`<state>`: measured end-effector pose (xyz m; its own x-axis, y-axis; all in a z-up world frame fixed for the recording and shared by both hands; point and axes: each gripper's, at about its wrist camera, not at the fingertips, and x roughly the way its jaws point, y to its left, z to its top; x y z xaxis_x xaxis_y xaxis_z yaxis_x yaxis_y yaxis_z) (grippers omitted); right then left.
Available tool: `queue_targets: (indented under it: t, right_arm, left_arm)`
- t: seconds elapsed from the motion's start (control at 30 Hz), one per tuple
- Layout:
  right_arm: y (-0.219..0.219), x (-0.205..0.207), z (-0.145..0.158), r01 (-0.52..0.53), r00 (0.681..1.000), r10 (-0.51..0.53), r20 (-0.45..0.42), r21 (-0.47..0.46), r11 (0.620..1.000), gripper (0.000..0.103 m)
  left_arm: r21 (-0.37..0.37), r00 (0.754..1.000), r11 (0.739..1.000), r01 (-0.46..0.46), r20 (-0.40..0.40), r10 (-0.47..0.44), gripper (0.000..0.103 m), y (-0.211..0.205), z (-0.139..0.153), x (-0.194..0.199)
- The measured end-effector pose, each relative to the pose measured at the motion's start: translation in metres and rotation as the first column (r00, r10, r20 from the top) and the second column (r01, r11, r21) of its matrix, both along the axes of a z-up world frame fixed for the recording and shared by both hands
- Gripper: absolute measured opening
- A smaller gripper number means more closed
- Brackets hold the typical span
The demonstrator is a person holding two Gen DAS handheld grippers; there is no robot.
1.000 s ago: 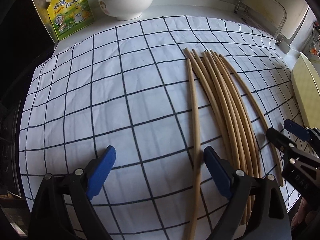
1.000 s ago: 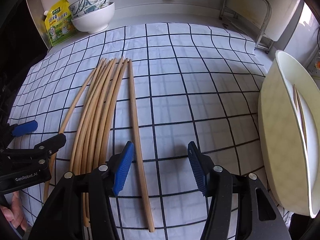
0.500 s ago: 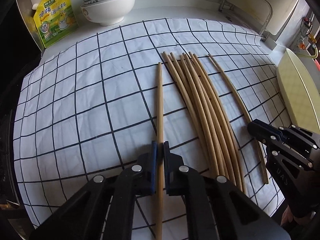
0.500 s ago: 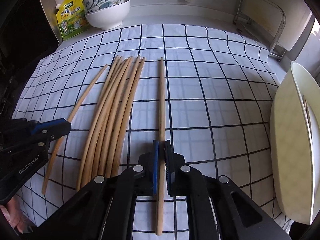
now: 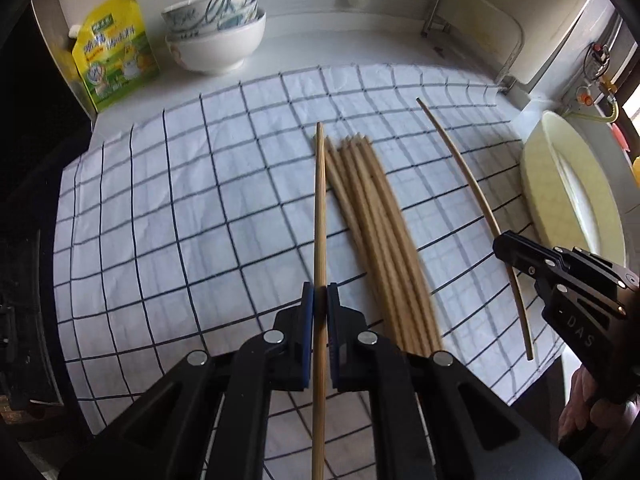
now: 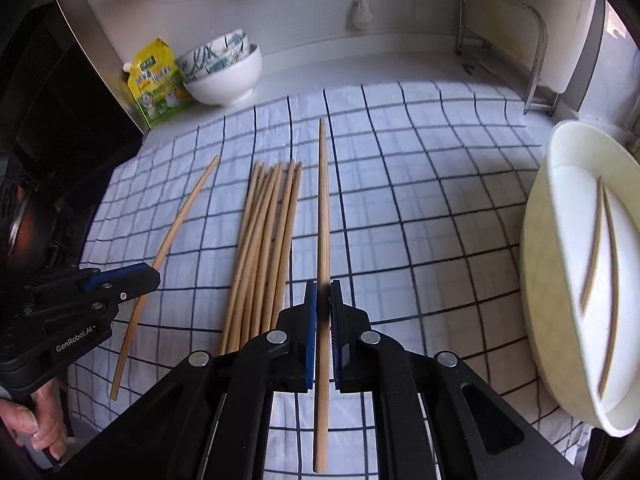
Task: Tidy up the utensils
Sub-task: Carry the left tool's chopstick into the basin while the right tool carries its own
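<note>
Chopsticks lifted, between both tongs

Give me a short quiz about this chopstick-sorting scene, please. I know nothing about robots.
1. True or false: the left gripper is shut on a single chopstick.
2. How many sticks lie in the cream tub? A: none. B: two. C: five.
3. Fill in: the loose bundle lies on a checked ___.

Key: 1. True. 2. B. 3. Cloth.
</note>
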<state>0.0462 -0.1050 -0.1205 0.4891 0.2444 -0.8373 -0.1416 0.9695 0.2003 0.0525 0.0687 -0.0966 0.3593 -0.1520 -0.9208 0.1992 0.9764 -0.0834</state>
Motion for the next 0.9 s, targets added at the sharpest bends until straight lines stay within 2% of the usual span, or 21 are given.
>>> queue_targets:
  t: [0.17, 0.43, 0.67, 0.9]
  right_arm:
    - [-0.033, -0.007, 0.033, 0.019, 0.999, -0.021, 0.046, 0.041, 0.999, 0.006]
    - [-0.135, -0.028, 0.072, 0.151, 0.98, -0.154, 0.126, 0.032, 0.988, 0.006]
    - [-0.235, -0.045, 0.062, 0.326, 0.939, -0.327, 0.109, 0.024, 0.945, 0.006]
    - [-0.286, -0.045, 0.035, 0.395, 0.917, -0.396, 0.053, 0.025, 0.918, 0.006]
  left_arm:
    - [-0.042, 0.998, 0.998, 0.037, 0.052, -0.035, 0.007, -0.036, 0.036, -0.001]
    - [-0.095, 0.974, 0.975, 0.2, 0.124, -0.188, 0.007, -0.146, 0.078, 0.004]
    - [-0.124, 0.931, 0.929, 0.348, 0.16, -0.327, 0.007, -0.254, 0.088, 0.014]
    - [-0.109, 0.91, 0.905, 0.41, 0.11, -0.399, 0.007, -0.332, 0.057, 0.031]
